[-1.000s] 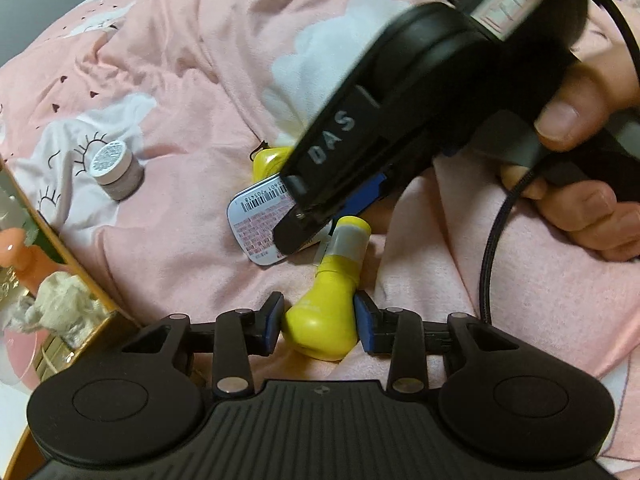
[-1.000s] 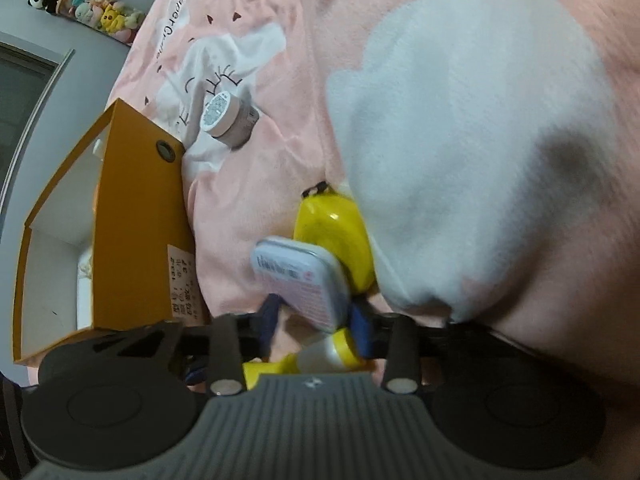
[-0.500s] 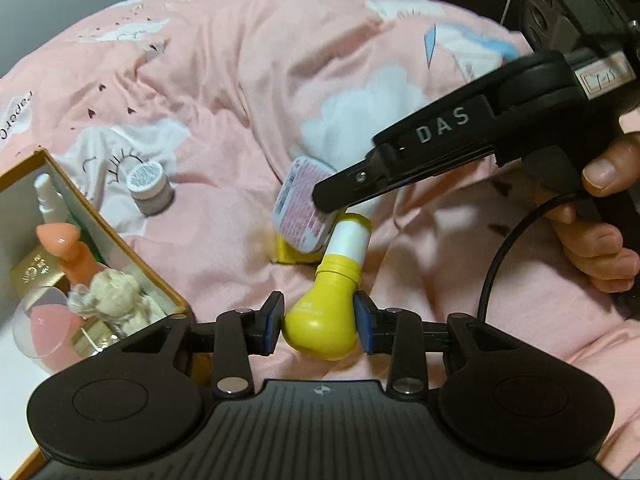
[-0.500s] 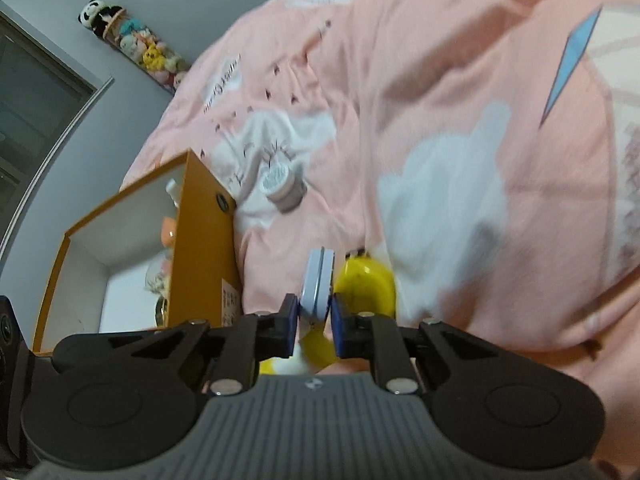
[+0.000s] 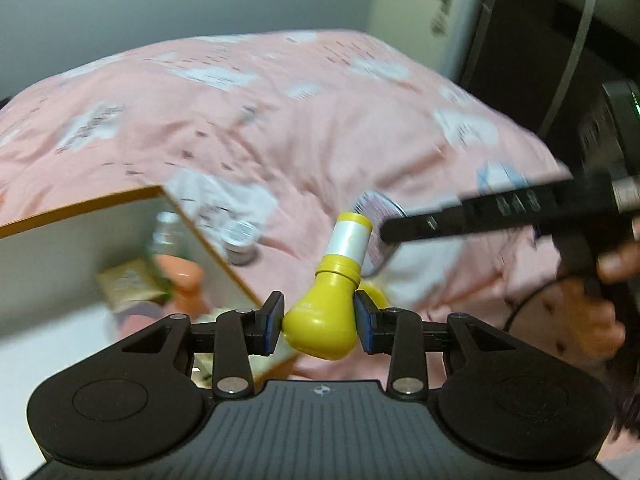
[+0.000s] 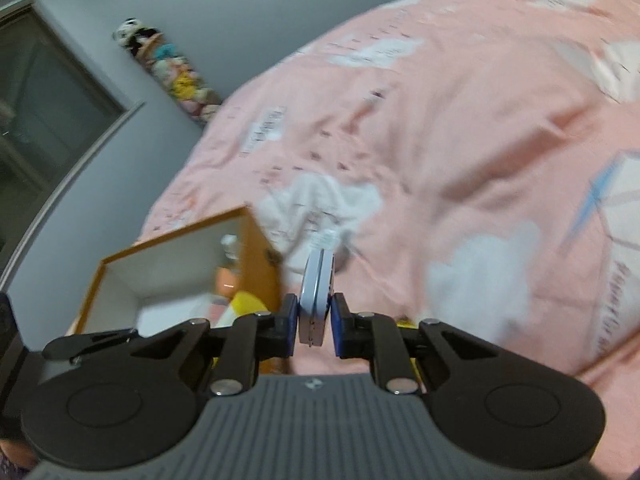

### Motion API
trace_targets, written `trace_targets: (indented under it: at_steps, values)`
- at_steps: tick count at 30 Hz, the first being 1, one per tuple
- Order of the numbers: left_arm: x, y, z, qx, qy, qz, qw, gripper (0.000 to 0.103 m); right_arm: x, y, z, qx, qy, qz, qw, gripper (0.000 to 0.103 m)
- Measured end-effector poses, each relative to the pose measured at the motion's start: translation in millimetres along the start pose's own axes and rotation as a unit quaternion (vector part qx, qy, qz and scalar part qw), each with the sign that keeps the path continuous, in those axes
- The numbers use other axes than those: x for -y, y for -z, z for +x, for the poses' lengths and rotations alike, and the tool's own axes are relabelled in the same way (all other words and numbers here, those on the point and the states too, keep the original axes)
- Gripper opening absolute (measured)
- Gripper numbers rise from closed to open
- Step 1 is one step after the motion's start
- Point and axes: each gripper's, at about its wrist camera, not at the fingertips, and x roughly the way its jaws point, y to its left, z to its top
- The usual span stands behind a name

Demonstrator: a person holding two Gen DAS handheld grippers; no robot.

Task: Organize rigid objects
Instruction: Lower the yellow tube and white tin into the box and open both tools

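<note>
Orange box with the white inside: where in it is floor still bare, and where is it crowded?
In the orange cardboard box, the white floor toward the near-left corner looks bare. The far-right corner is crowded: a peach-coloured bottle, a clear bottle and a tan carton cluster there.

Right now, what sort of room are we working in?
Most likely a bedroom. The work surface is a bed under a rumpled pink duvet printed with white clouds, a string of plush toys hangs on the grey wall, and an orange box of small toiletries sits on the bedding.
</note>
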Motion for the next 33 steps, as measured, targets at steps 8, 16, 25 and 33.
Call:
trace_targets:
  at_steps: [8, 16, 25, 33]
  values:
    - [-70.0, -2.6, -28.6, -0.011, -0.092, -0.114, 0.9892, 0.042, -64.2, -10.4, 29.3, -0.036, -0.073, -0.073, 0.994, 0.016]
    - [-122.1, 21.9, -28.0, -0.054, -0.12, -0.201, 0.9706, 0.042, -107.5, -3.3, 98.0, -0.134, -0.102, -0.125, 0.978, 0.016]
    - [-143.0, 34.9, -13.9, -0.099, -0.118, -0.221, 0.9629, 0.042, -136.6, 13.5, 158.3, -0.245, -0.092, -0.165, 0.951, 0.016]
    - [-154.4, 42.5, -9.1, -0.115, -0.121, -0.234, 0.9578, 0.042, -144.2, 25.1, 203.6, -0.315, -0.069, -0.176, 0.93, 0.016]
